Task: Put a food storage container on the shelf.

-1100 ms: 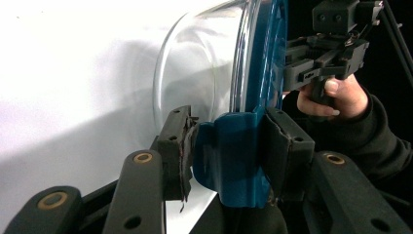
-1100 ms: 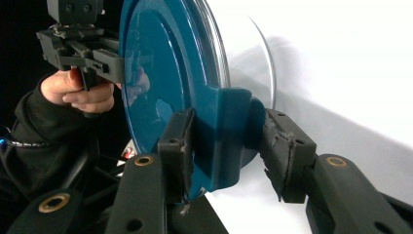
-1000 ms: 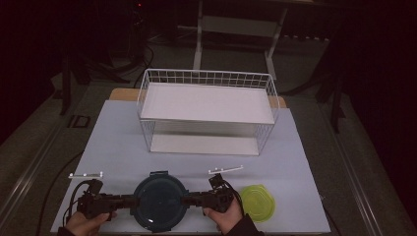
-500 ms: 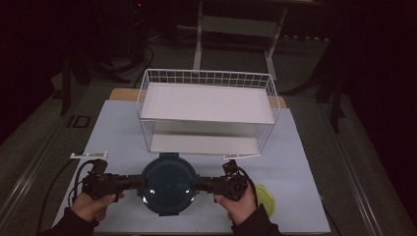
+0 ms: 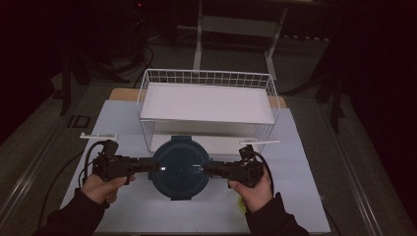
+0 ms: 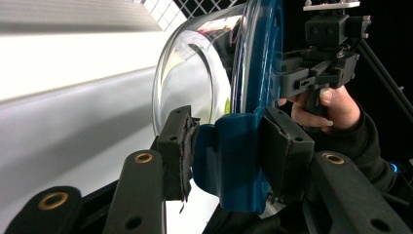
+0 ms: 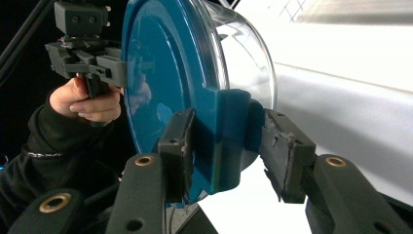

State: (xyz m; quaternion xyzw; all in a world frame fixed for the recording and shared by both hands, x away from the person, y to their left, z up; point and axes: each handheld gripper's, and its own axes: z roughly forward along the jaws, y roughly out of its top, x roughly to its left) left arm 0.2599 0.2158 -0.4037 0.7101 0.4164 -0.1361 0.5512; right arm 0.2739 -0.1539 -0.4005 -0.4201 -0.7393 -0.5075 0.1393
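Dim table (image 5: 128,118); both grippers (image 5: 147,167) (image 5: 212,170) clamp the lidded bowl's (image 5: 180,167) clips, contents seemingly hidden.

The high view looks forward and down over the tabletop (image 5: 305,162); both gripper views sit close, facing inward across one shared bowl (image 5: 181,167).

Wire rack blocked the far half of the bench

The white wire rack (image 5: 206,105) stood across the bench's (image 5: 123,123) far edge, just beyond the lidded container (image 5: 180,167) held between the left tongs (image 5: 153,167) and right tongs (image 5: 207,169). Bare bench lay open toward the left and right edges and along the near edge.
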